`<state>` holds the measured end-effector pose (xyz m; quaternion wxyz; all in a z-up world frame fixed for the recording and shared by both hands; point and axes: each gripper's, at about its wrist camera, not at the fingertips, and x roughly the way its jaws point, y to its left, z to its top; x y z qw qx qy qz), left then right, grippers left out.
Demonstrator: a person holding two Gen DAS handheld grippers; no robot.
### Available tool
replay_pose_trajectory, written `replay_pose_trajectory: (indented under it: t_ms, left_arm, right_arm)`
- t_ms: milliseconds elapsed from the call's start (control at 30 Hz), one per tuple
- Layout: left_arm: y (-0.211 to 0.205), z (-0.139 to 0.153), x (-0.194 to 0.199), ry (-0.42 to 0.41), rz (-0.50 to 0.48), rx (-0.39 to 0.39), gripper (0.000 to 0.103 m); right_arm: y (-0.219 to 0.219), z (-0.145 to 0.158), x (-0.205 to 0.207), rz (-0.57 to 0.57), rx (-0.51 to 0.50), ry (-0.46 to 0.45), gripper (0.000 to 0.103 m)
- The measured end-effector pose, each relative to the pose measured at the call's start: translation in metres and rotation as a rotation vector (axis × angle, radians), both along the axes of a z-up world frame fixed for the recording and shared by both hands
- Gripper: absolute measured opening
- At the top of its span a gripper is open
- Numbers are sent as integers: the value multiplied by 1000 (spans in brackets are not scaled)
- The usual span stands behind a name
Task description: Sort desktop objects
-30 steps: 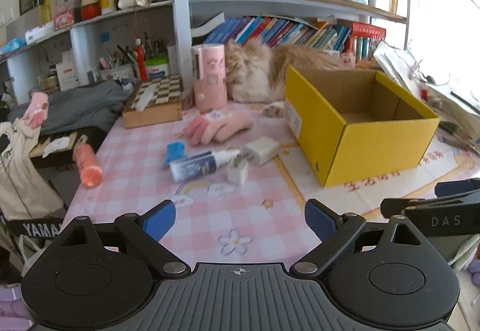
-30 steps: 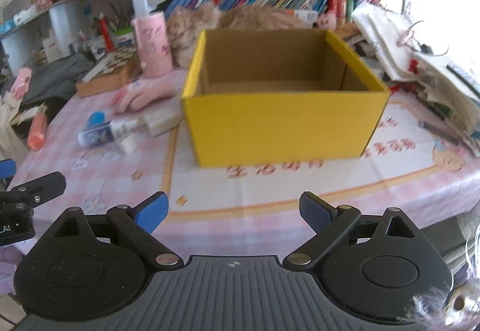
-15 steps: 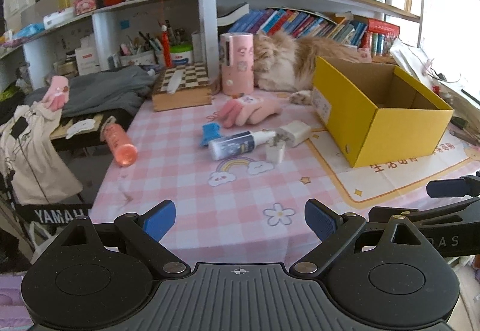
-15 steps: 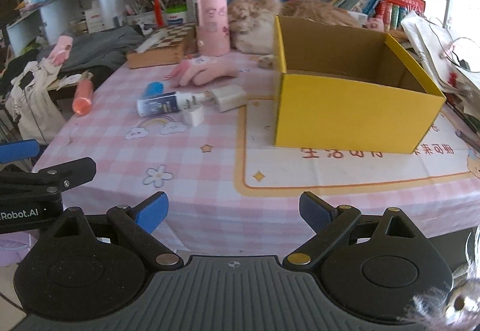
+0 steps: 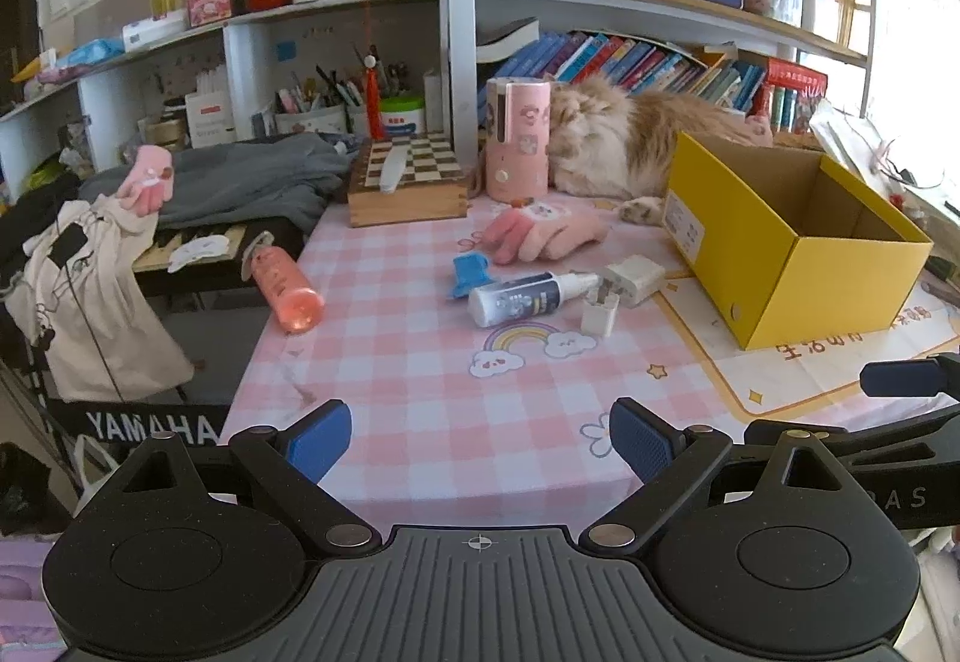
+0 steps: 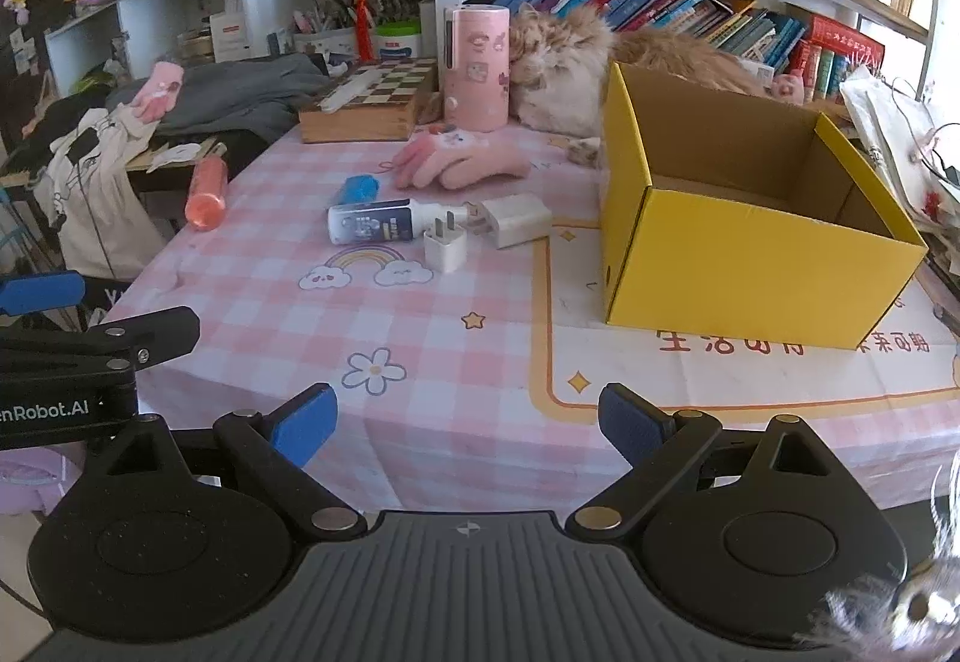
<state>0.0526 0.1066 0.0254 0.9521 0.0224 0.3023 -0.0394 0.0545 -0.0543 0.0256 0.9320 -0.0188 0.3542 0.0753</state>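
Note:
An empty yellow cardboard box (image 5: pixel 798 242) (image 6: pixel 750 236) stands on the right of the pink checked tablecloth (image 5: pixel 420 380) (image 6: pixel 456 314). Left of it lie a pink glove (image 5: pixel 543 236) (image 6: pixel 462 161), a blue clip (image 5: pixel 468 272) (image 6: pixel 358 189), a white spray bottle (image 5: pixel 522 297) (image 6: pixel 384 221), a large white charger (image 5: pixel 633 279) (image 6: pixel 516 219), a small white plug (image 5: pixel 600 312) (image 6: pixel 445 248) and an orange bottle (image 5: pixel 285 290) (image 6: pixel 206 194). My left gripper (image 5: pixel 480 443) and right gripper (image 6: pixel 465 419) both hang open and empty at the table's near edge.
A fluffy cat (image 5: pixel 624 146) (image 6: pixel 576 74) lies behind the box. A pink cylinder (image 5: pixel 517 140) (image 6: pixel 476 68) and a chessboard box (image 5: pixel 408 182) (image 6: pixel 366 101) stand at the back. Cluttered shelves rise beyond. Clothes and a second pink glove (image 5: pixel 147 182) lie left of the table.
Both grippers have pulled back from the table and swung left, so more of the tablecloth and the loose items show. Their jaws stay open.

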Motion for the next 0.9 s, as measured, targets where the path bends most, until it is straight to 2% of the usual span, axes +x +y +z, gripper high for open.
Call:
replay_pose_trajectory:
  t_ms: [333,467,667,900]
  left_arm:
    - [4,1,2,-10,-26,-21,95]
    - [5,1,2,-12,-43,-19,95]
    - [7,2,3,-13,-47,-26,95]
    - [11,1,10,1,-54,-51,95]
  right_arm:
    - [2,-1,3,-41,-28,9,92]
    - [1,2,2,-30,7,-6,91]
    - [7,4,4,-21,-11,-6,80]
    - [13,2,7,-7,-28,7,79]
